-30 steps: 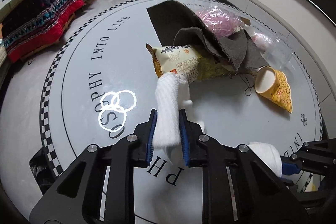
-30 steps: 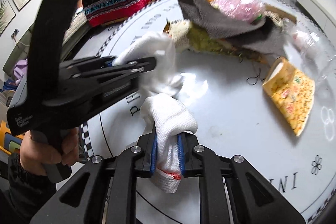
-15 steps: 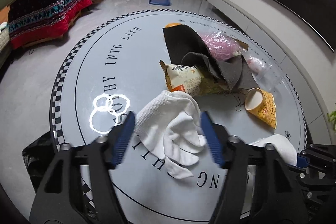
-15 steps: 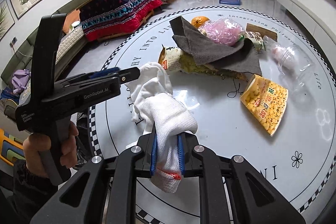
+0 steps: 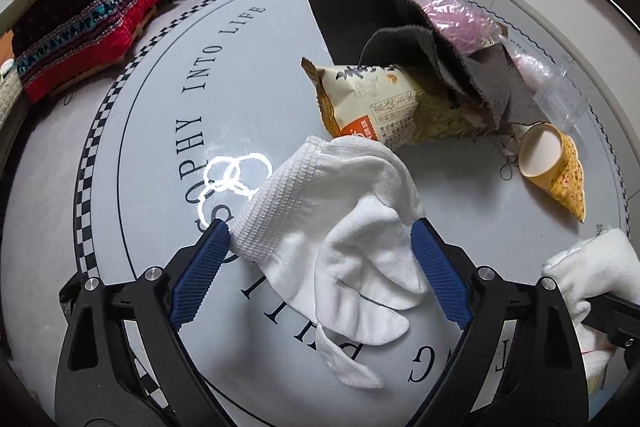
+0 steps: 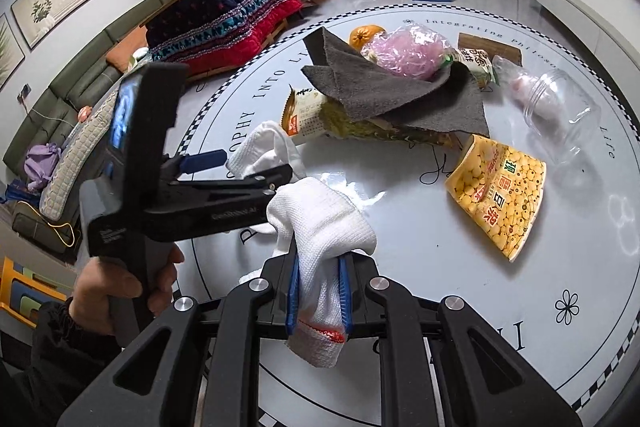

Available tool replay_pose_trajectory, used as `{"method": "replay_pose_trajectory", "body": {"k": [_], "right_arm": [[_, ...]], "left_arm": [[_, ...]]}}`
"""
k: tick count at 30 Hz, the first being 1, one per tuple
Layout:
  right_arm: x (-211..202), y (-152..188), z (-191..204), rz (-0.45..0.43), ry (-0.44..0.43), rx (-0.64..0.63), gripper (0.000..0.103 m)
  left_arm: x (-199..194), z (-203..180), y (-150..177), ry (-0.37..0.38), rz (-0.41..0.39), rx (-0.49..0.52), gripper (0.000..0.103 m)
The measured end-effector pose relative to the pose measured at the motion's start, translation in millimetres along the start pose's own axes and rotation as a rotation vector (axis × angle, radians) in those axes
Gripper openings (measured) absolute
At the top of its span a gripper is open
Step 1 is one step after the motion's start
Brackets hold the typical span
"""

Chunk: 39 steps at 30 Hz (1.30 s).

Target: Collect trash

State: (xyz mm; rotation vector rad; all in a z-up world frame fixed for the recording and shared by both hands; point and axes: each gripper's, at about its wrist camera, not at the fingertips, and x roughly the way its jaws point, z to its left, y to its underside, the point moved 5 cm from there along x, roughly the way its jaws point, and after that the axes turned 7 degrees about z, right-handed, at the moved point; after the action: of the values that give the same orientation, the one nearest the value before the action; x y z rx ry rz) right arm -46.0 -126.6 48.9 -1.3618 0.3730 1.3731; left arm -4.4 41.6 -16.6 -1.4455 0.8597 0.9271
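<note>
The left gripper (image 5: 320,235) has just been opening; its fingers (image 5: 202,267) stand wide around a white glove (image 5: 340,227) lying loose on the round surface (image 5: 160,115). The right gripper (image 6: 319,297) clamps a second white glove (image 6: 320,227) above the surface.

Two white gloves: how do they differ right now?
1. The glove by the left gripper lies spread on the table, its jaws having just opened; the right gripper is shut on the second glove, holding it up.
2. The loose glove shows splayed fingers; the gripped one is bunched.
3. Only the gripped glove shows red cuff trim.

Both are white knit.
</note>
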Motion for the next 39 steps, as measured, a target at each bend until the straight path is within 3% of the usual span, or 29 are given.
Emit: {"method": "replay_pose_trajectory", "body": {"k": [1,4,6,9,13,16,25,39], "right_arm": [[2,0,-1,0.004,-0.001,0.003,0.017],[4,-1,-3,0.01,-0.002,0.007,0.017],[6,-1,-2,0.012,-0.003,0.007,0.017],[5,-1,1,0.01,-0.007,0.002,0.017],[0,-3,7,-0.003,-0.007,-0.006,0.017],[-5,-5,13,-0.012,-0.006,-0.011,0.017],[-21,-14,51,-0.046,-0.024,-0.074,0.017],[-10,-14,159,-0.035,-0.094,-0.252,0.017]], "left_arm": [[5,0,0,-0.013,0.011,0.001,0.089],[9,2,4,-0.055,0.02,0.01,0.071],[6,7,4,-0.063,0.021,-0.009,0.045],[2,23,5,-0.016,0.028,-0.077,0.02],[-8,41,11,0.11,0.001,-0.174,0.017],[-20,51,14,0.141,-0.034,-0.215,0.017],[-71,57,29,0.078,-0.105,-0.176,0.017],[-140,141,82,-0.037,-0.21,-0.284,0.017]]}}
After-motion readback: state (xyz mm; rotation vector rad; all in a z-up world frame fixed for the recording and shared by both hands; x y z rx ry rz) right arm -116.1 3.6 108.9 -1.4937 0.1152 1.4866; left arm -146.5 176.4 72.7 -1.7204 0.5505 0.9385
